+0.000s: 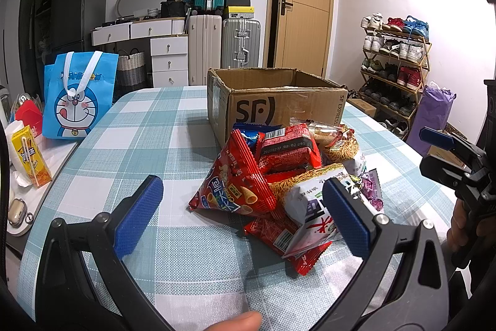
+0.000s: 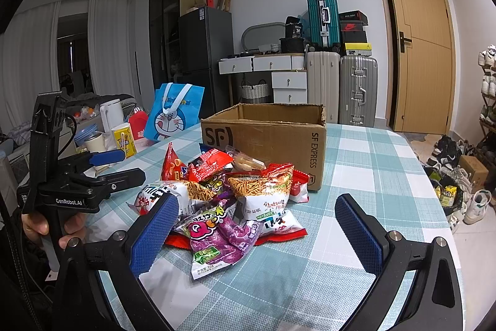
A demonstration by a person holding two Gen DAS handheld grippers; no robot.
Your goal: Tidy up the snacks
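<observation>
On the checked worktop (image 1: 130, 145) the snack packets (image 2: 235, 200) lie piled before the open cardboard box (image 2: 272, 138), nothing visibly sorted yet, and both my left fingers (image 1: 145, 213) and right fingers (image 2: 356, 225) are spread wide, grasping nothing.

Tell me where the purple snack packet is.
The purple packet lies at the near edge of the snack pile in the right wrist view, on the table, in front of the cardboard box.

Hidden and cut-off parts around the snack heap

The cardboard box (image 2: 272, 138) hides its inside behind its walls; lower packets in the snack pile (image 2: 229, 207) lie covered by upper ones; the shoe rack (image 2: 488, 101) is cut by the right edge.
</observation>
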